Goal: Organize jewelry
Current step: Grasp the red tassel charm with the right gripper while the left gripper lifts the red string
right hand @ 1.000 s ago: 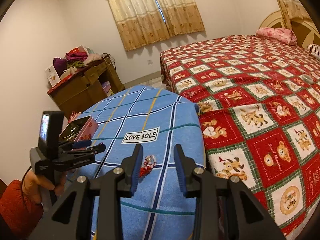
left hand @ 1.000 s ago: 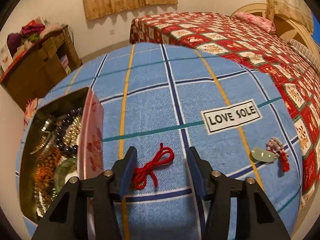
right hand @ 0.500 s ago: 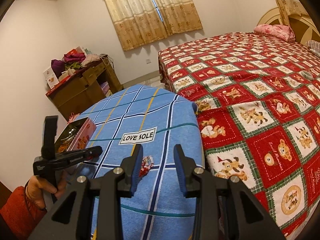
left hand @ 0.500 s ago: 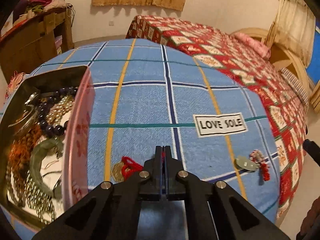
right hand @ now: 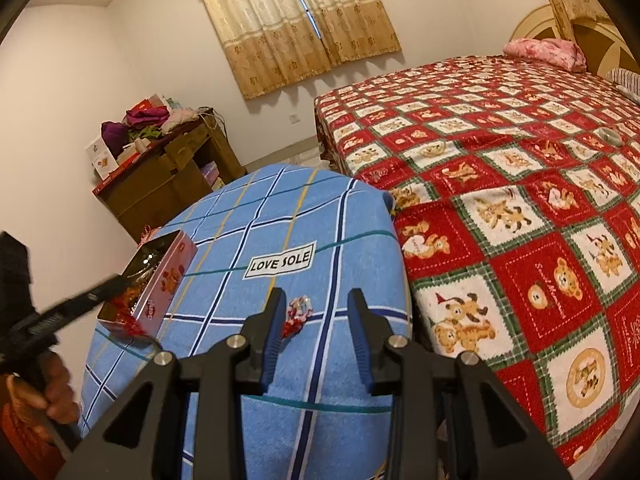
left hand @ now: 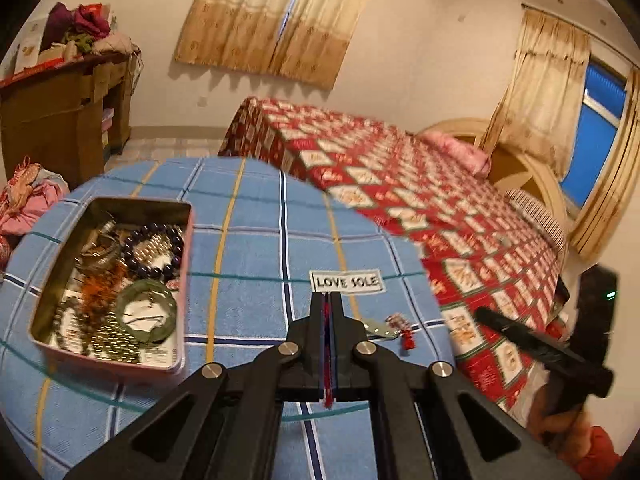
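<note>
My left gripper is shut on a red cord necklace, lifted above the blue checked cloth; the cord dangles from it in the right wrist view. An open pink tin full of beads, bangles and chains sits at the left, also in the right wrist view. A jade pendant with a red tassel lies on the cloth right of my left gripper. My right gripper is open and empty, hovering just above that pendant.
A "LOVE SOLE" label is sewn on the cloth. A bed with a red patterned cover runs along the right. A cluttered wooden desk stands at the back left.
My left gripper closed on the red cord and lifted it off the cloth, rising and tilting up. The right gripper stayed open over the pendant, edging a little closer.
</note>
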{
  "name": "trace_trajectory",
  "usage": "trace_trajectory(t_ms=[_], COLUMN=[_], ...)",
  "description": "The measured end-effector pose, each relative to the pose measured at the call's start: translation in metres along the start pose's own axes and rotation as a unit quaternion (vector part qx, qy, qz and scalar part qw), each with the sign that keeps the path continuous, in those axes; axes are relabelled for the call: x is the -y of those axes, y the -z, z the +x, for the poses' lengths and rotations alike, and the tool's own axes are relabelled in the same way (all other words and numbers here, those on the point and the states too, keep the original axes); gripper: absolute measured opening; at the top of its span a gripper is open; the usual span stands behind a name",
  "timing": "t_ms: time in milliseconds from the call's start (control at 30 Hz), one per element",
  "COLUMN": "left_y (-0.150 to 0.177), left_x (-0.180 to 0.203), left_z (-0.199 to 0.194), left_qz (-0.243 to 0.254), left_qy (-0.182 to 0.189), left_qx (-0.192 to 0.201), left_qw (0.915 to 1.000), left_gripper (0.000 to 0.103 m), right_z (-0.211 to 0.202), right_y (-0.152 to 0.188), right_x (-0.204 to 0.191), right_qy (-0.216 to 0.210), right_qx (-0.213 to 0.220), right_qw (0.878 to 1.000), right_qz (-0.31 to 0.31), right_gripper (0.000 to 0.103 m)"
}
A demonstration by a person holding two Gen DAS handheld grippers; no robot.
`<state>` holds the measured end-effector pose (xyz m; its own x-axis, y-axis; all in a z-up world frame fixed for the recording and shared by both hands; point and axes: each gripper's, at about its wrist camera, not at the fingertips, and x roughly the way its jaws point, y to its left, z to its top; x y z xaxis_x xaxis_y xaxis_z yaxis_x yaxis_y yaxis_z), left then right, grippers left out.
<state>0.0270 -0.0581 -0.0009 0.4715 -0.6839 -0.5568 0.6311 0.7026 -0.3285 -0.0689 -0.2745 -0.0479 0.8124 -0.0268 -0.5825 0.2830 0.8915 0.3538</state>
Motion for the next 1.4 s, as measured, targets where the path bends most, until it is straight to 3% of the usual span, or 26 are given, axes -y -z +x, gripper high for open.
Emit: trace_trajectory(t_ms=[400, 633, 867, 1067, 1200, 1400], left_y=[-0.004, 0.000, 0.000, 0.000, 0.002, 0.003], left_x=[-0.004, -0.021, -0.036, -0.044, -0.044, -0.047], left_z=[-0.031, -0.049, -0.061, -0.062, -0.063, -0.067], left_qz=[0.009, 0.002, -0.002, -0.013, -0.013, -0.019], left_qy=[-0.032, -0.060, -0.088, -0.090, -0.088, -0.090], left_qx=[0.038, 0.050, 0.061, 0.062, 0.061, 0.064], left_qw=[0.9987, 0.9970, 0.9943, 0.9940, 0.9942, 0.9937], left_gripper=[0.000, 0.000, 0.000, 0.000, 0.000, 0.000], right_z=[0.046, 0.071, 0.079, 0.087, 0.087, 0.076], right_y=[0.009, 0.015, 0.018, 0.018, 0.015, 0.009], right_x=[-0.028, -0.038, -0.036, -0.044, -0.040, -0.030], right_qy=[-0.010, 0.022, 0.046, 0.064, 0.070, 0.031], right_qx=[-0.066, -0.101, -0.112, -0.114, -0.117, -0.110], right_qw=[0.997, 0.992, 0.989, 0.984, 0.984, 0.991], right_qz=[-0.046, -0.078, -0.086, -0.119, -0.119, -0.064], right_gripper=[0.032, 0.032, 0.032, 0.032, 0.015, 0.013])
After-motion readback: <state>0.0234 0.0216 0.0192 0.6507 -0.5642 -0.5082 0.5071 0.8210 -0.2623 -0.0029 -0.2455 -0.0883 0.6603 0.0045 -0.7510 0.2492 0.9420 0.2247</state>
